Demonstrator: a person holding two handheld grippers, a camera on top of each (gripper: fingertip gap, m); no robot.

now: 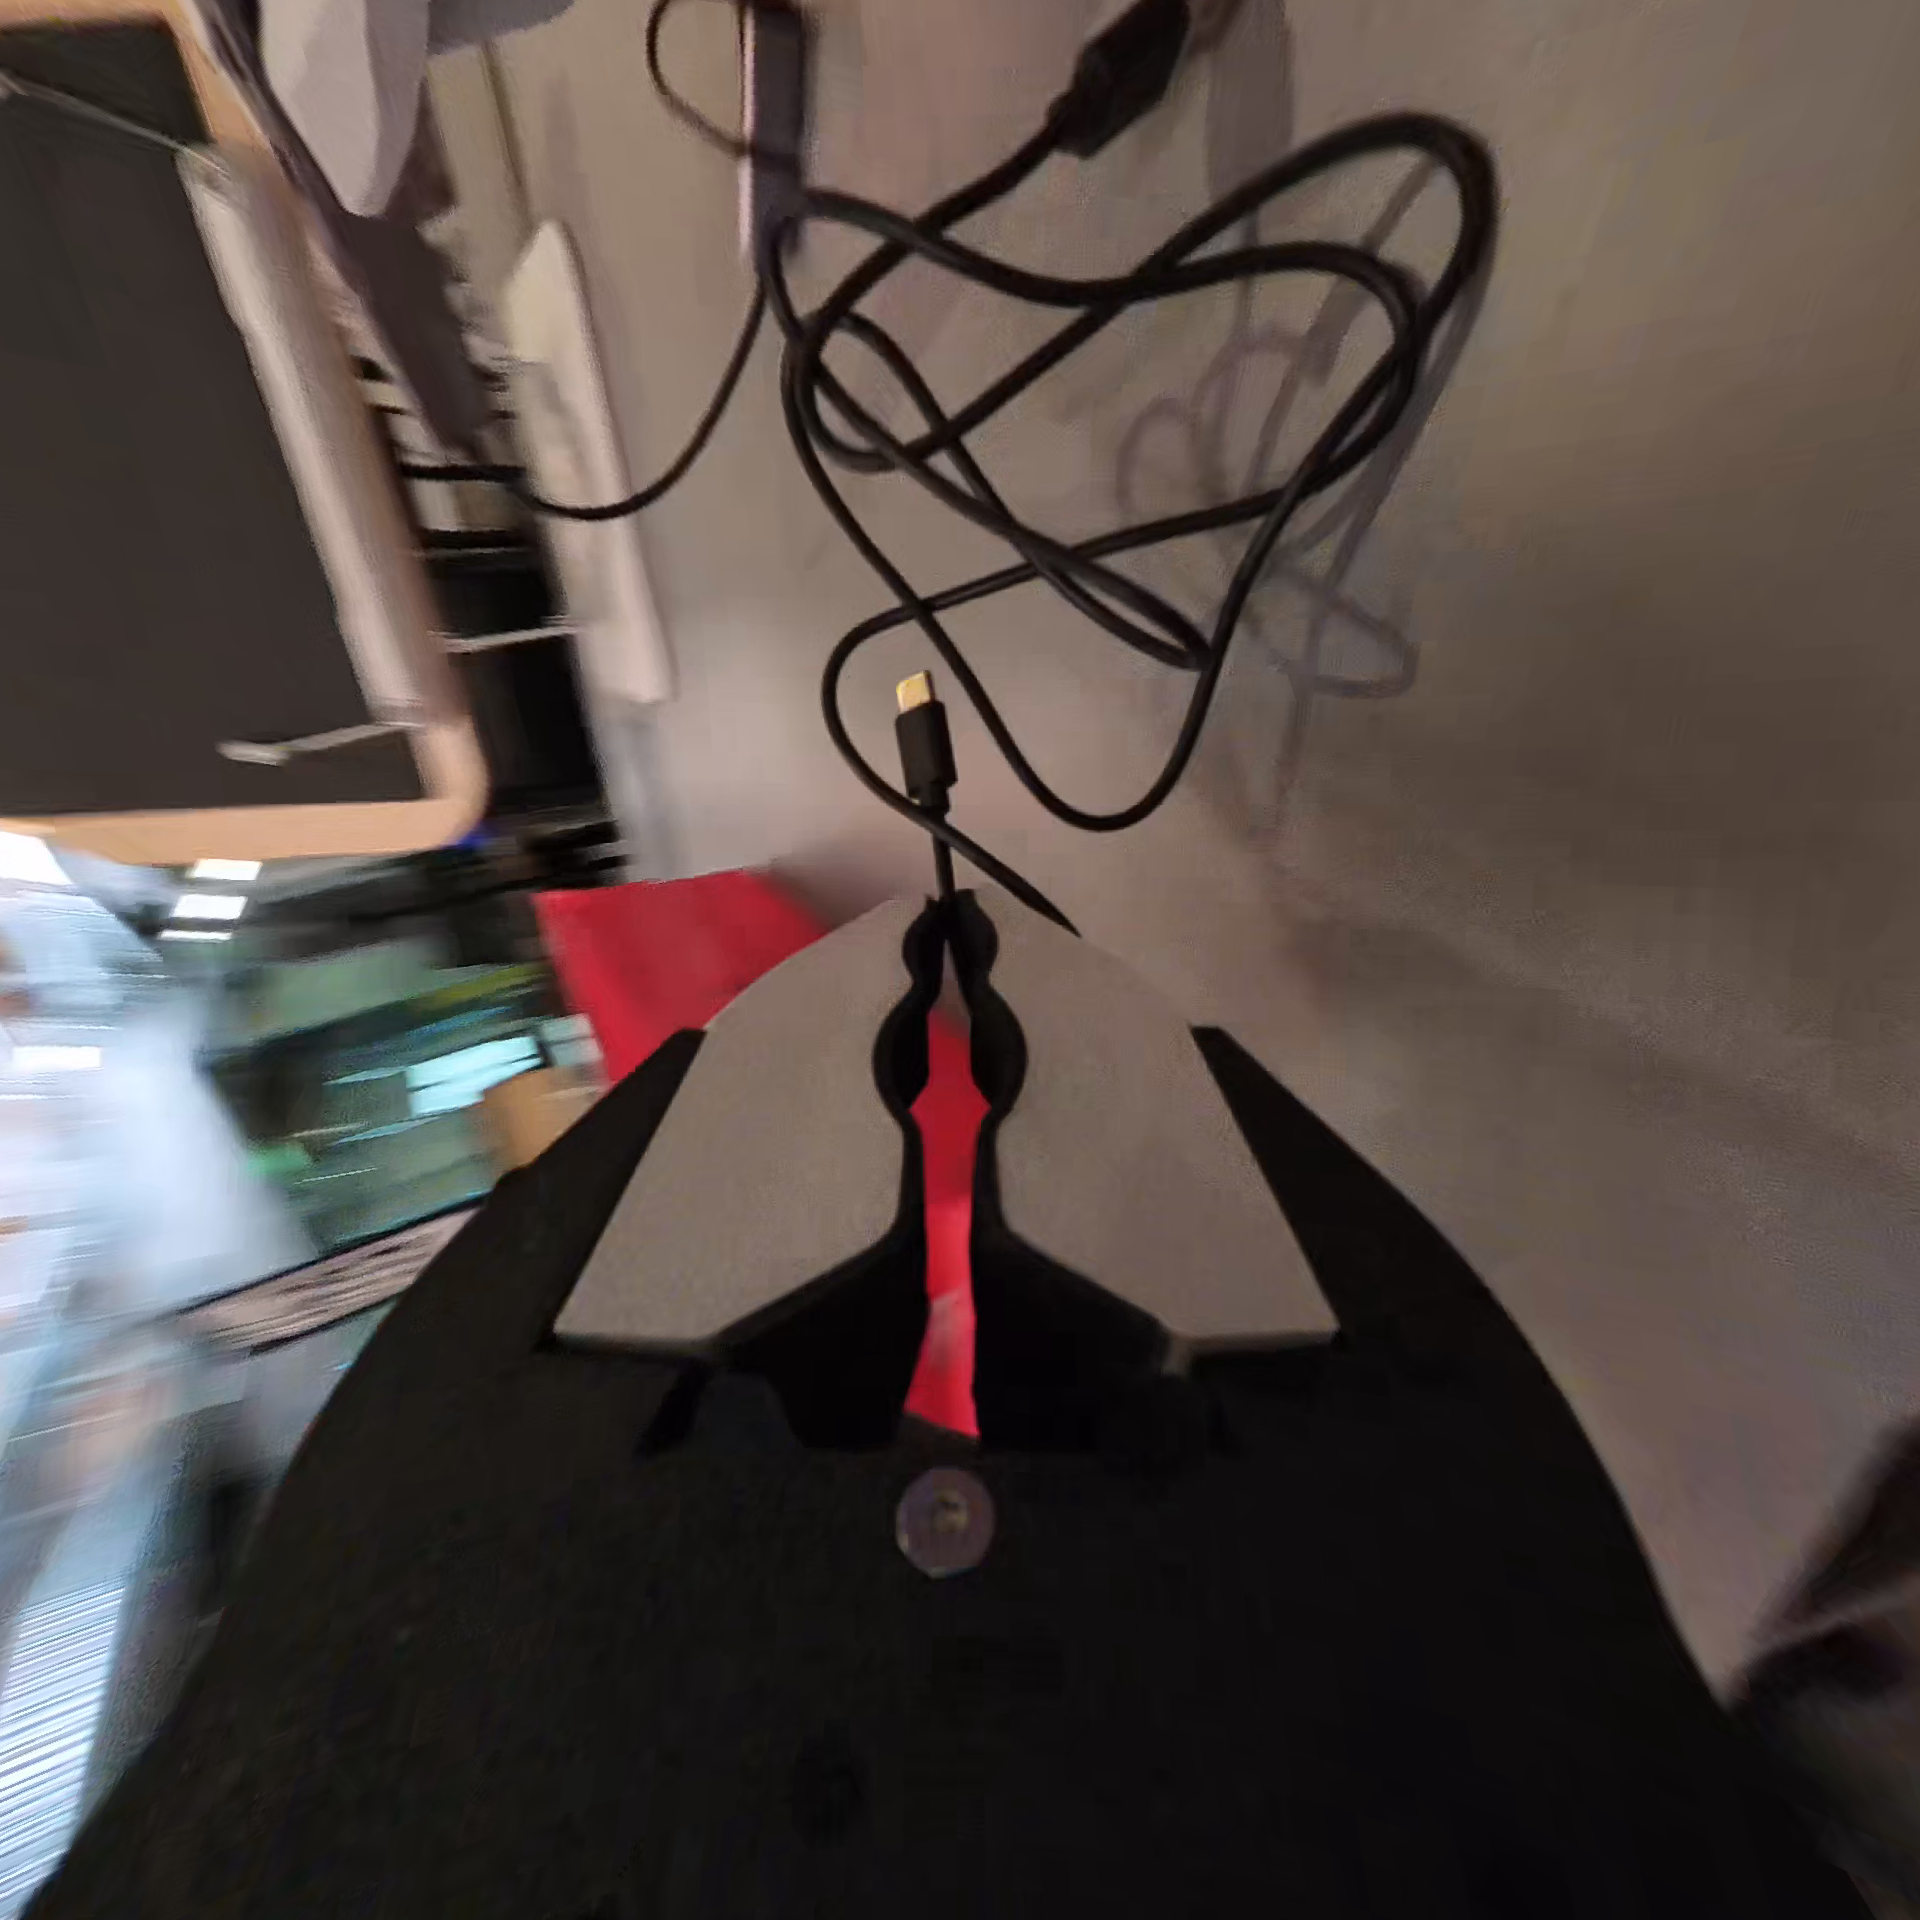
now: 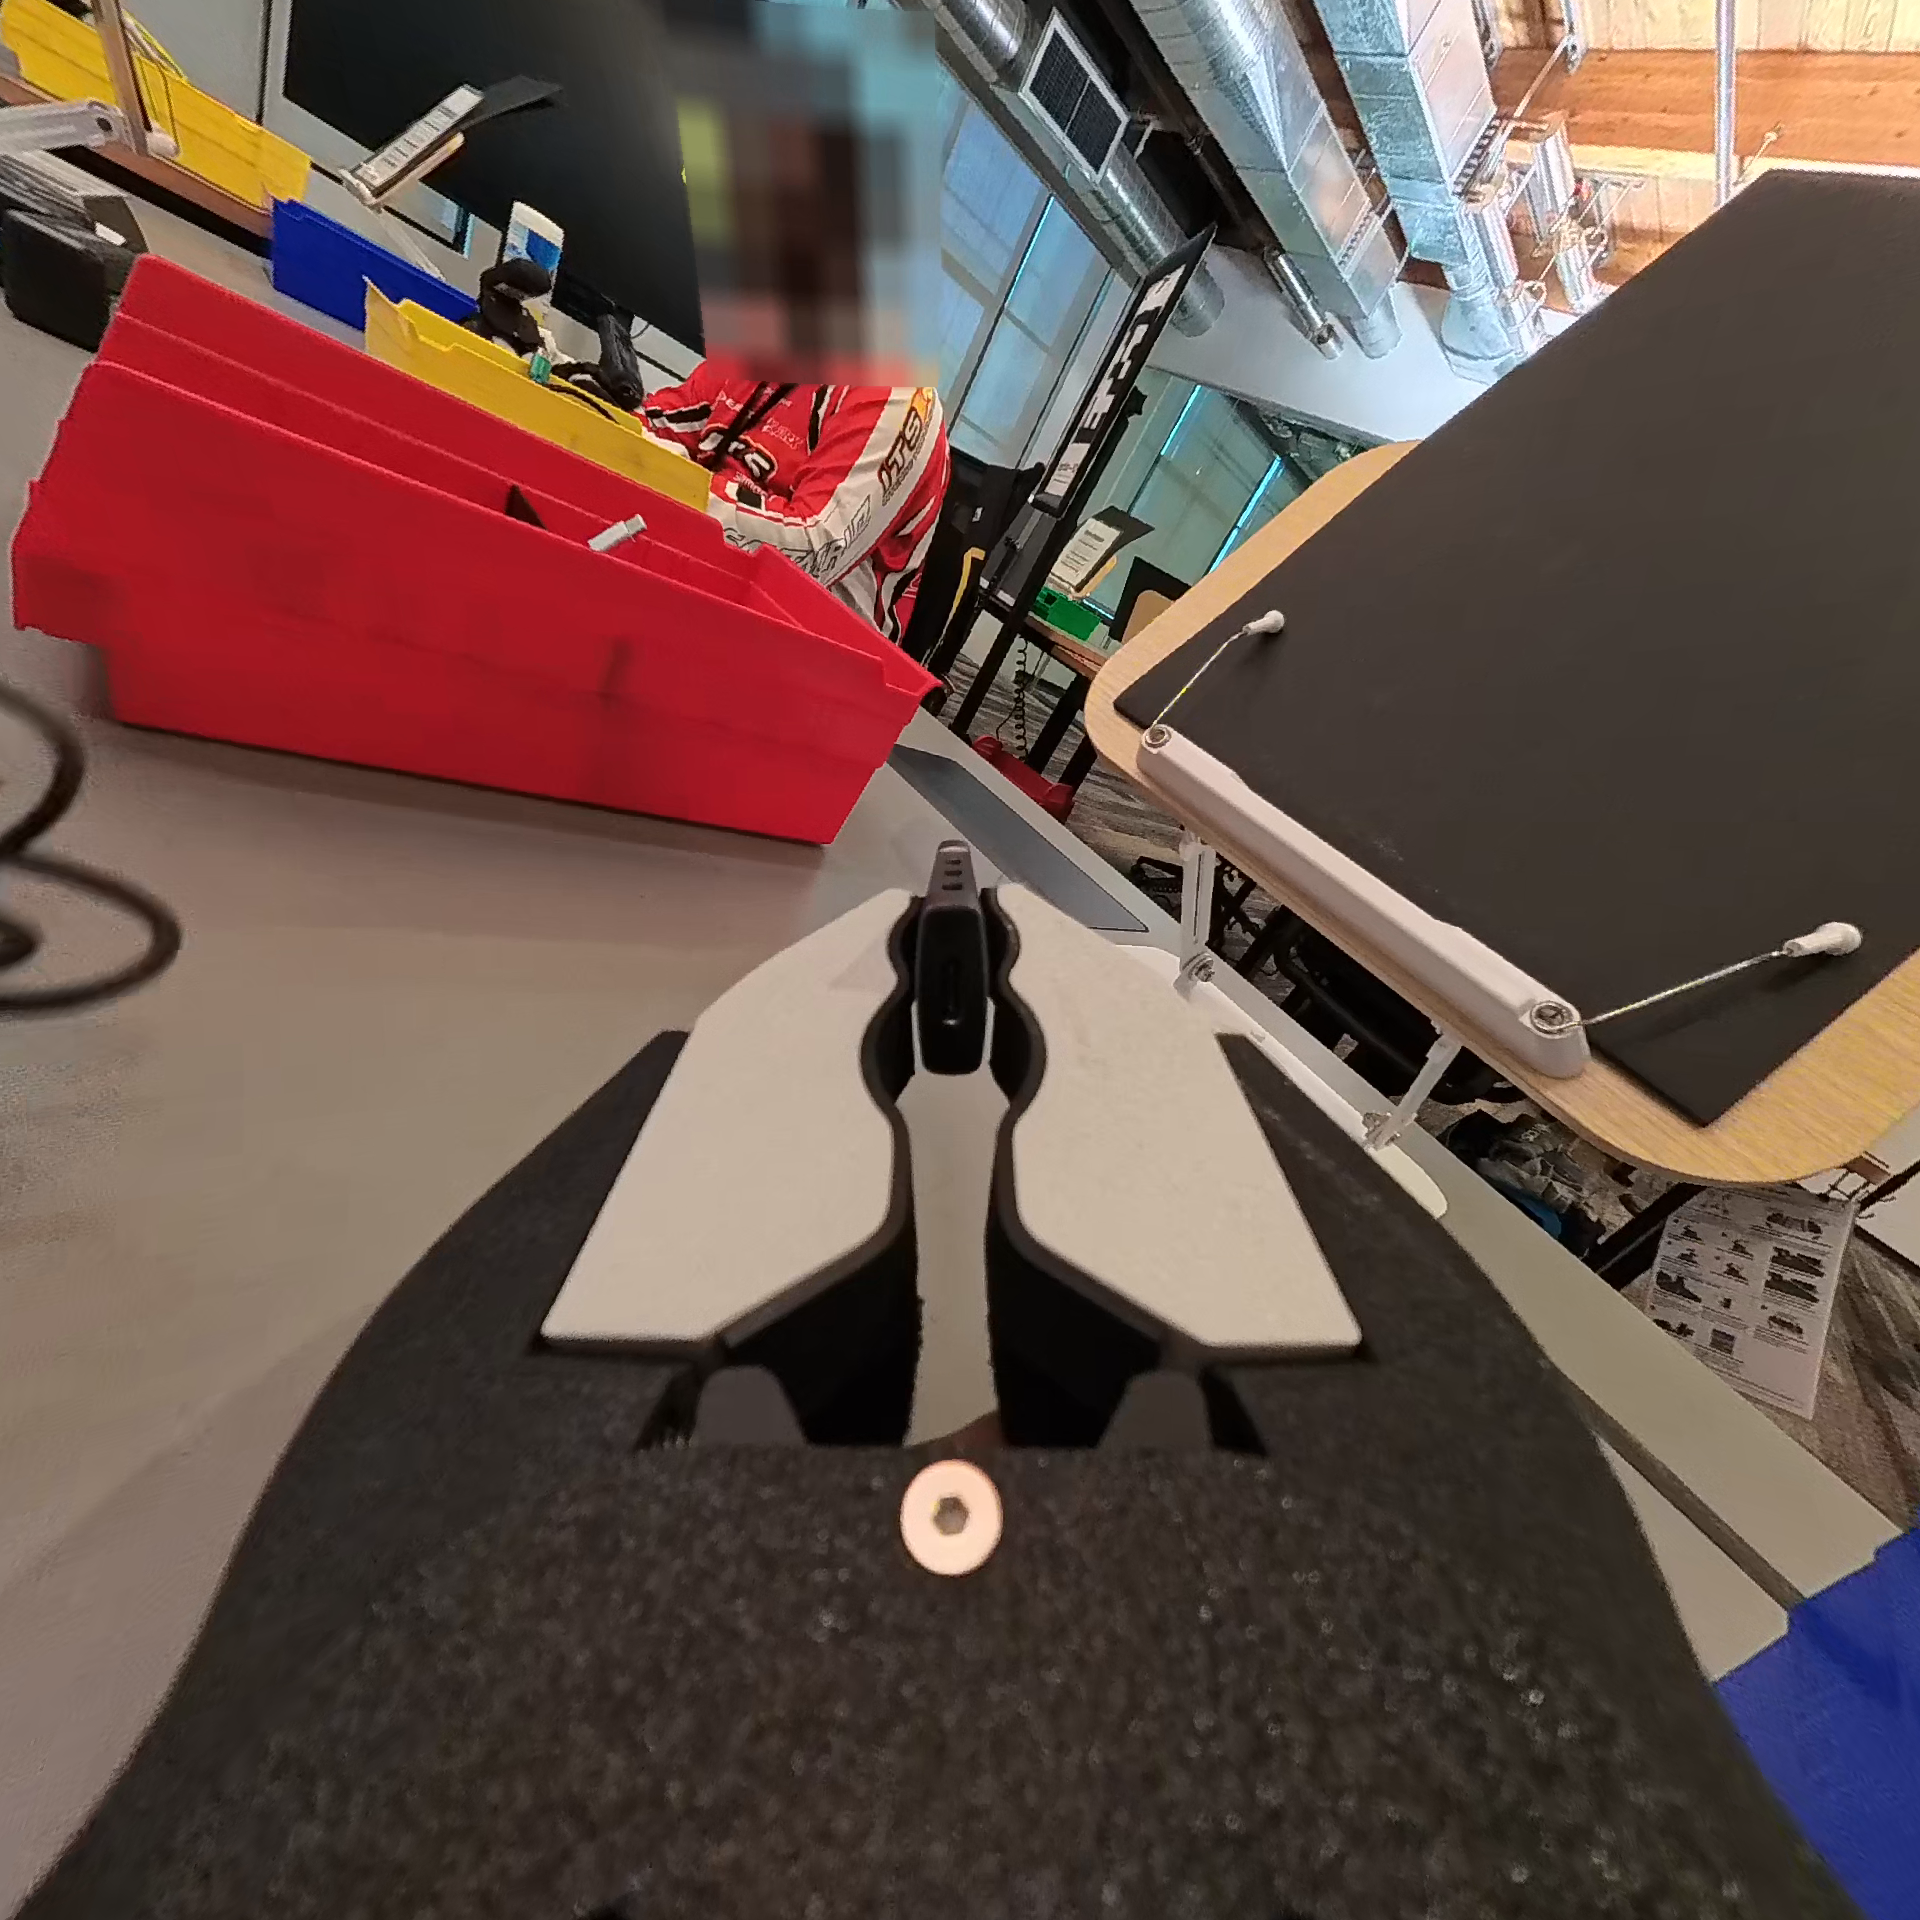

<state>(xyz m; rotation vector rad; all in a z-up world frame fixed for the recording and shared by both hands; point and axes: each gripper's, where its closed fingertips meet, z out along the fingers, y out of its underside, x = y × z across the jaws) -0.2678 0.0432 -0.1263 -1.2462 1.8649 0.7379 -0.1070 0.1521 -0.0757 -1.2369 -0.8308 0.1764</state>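
Your left hand-held gripper (image 1: 948, 920) pinches the thin black cable (image 1: 1049, 436), its gold-tipped plug (image 1: 923, 732) pointing straight ahead over the grey surface (image 1: 1558, 727); your right hand-held gripper (image 2: 951, 914) clamps a small black adapter block (image 2: 950, 987) lengthwise.

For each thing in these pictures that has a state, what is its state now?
left gripper: shut on black cable
black cable: tangled loops, plug free and unplugged
right gripper: shut on black connector
black connector: clamped, nothing plugged in
red bins: stacked, open on top
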